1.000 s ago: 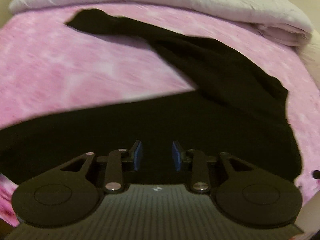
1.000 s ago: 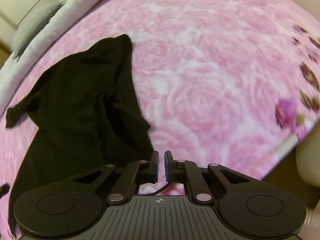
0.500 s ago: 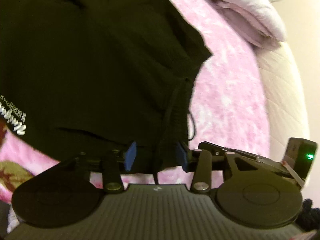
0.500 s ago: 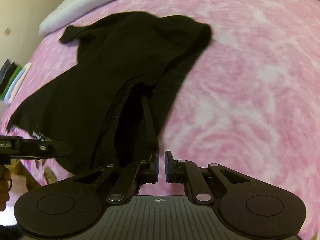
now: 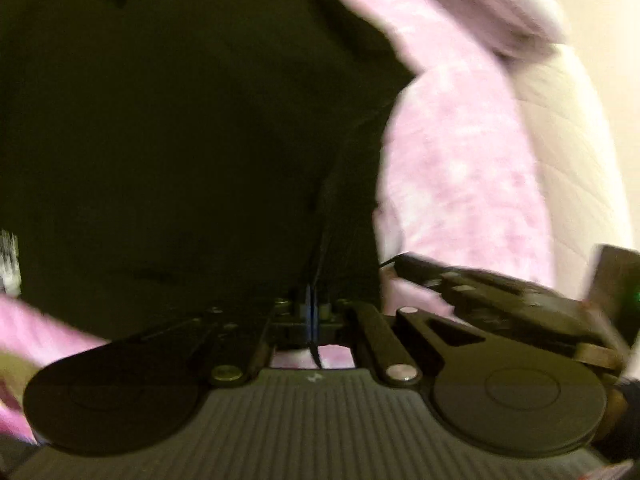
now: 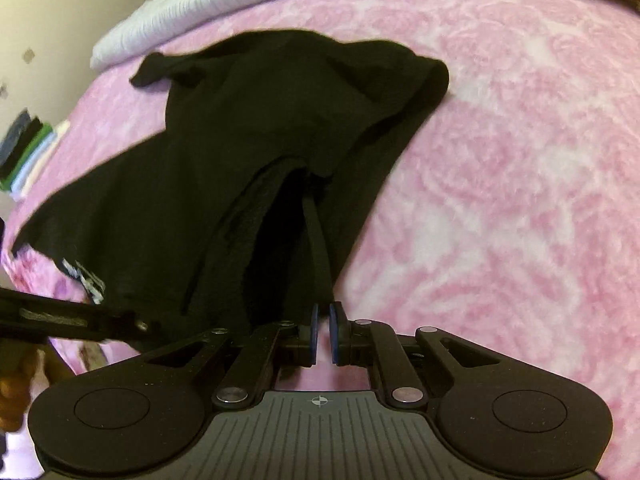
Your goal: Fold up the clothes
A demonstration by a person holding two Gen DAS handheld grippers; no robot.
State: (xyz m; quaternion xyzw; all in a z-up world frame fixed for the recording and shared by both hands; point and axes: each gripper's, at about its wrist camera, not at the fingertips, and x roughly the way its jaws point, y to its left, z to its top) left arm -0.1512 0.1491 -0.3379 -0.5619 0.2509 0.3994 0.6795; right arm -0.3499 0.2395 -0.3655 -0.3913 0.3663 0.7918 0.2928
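The left gripper point(image 5: 311, 314) has just clamped the near hem of the crumpled black cotton garment point(image 6: 256, 152); the right gripper point(image 6: 323, 334), nearly closed, pinches its drawstring. Uneven pulling could bunch it.

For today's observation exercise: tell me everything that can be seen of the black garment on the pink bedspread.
The black garment is soft, matte dark fabric, crumpled and partly doubled over on the pink floral bedspread. A narrow strap or drawstring runs down toward the right gripper, whose blue pads stand almost together at its near edge. White printed lettering marks the left hem. The left gripper has just been closing and pinches a fold of the near edge. A pale folded blanket lies beyond it.
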